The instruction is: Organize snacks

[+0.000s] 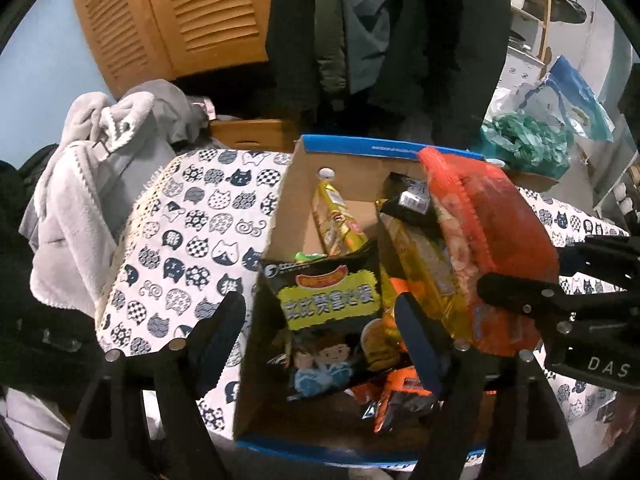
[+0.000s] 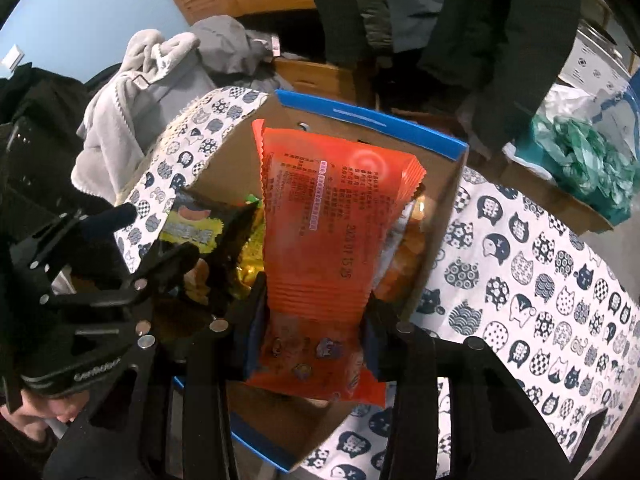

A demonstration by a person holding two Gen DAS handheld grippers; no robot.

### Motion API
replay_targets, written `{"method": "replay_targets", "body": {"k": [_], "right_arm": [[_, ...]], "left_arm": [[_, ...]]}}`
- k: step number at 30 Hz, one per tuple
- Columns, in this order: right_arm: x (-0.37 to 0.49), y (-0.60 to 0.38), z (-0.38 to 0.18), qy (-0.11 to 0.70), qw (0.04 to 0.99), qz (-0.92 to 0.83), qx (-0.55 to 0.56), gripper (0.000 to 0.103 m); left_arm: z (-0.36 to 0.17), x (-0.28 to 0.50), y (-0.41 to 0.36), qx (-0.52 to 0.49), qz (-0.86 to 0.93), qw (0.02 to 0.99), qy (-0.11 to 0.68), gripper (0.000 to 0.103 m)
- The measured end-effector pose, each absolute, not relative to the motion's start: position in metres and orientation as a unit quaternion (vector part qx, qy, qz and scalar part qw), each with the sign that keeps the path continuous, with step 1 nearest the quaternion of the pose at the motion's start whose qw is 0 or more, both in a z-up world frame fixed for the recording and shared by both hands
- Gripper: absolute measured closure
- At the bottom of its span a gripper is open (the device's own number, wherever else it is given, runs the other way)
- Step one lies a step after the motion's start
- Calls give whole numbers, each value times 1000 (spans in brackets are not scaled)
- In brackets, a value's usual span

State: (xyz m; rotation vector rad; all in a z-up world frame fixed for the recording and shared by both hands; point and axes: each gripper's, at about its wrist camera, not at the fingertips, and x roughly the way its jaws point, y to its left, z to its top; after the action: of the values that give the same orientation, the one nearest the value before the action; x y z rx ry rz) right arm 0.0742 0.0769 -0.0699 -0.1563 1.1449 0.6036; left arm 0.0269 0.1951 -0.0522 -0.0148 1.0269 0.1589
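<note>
The right gripper (image 2: 316,334) holds the orange crinkle-edged plastic snack packet (image 2: 328,240) at its lower end, pads apparently still touching, steering it upright into the blue-rimmed cardboard box (image 2: 372,118) toward twelve o'clock. The left gripper (image 1: 320,320) stands wide, gripping nothing, astride the black-and-yellow cartoon snack bag (image 1: 328,308). Only the left wrist view shows the gold packets (image 1: 340,224) behind.

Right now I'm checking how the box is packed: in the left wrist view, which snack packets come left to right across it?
black and yellow packet → gold packet → orange packet
</note>
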Motion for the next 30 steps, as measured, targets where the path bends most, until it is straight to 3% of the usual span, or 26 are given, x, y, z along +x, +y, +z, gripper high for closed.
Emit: {"method": "replay_targets", "body": {"k": [9,11,16,20,30], "right_arm": [[61,70,-61,511,805,293,-68,42],[61,64,-54,503,813,287,-59,34],[51,48,-38,488,830,267,-41,33],[34,37,-19,458,851,251,-51,23],[-10,9,5,413,877,237,-68,21]], "left_arm": [[-30,7,194,2,81,882,463,17],[-23,4,190,-2,72,886,459,17],[-16,-7,180,11,58,892,448,15],[-11,-15,179,6,55,895,442,15],[-2,-30,188,-22,63,904,423,8]]}}
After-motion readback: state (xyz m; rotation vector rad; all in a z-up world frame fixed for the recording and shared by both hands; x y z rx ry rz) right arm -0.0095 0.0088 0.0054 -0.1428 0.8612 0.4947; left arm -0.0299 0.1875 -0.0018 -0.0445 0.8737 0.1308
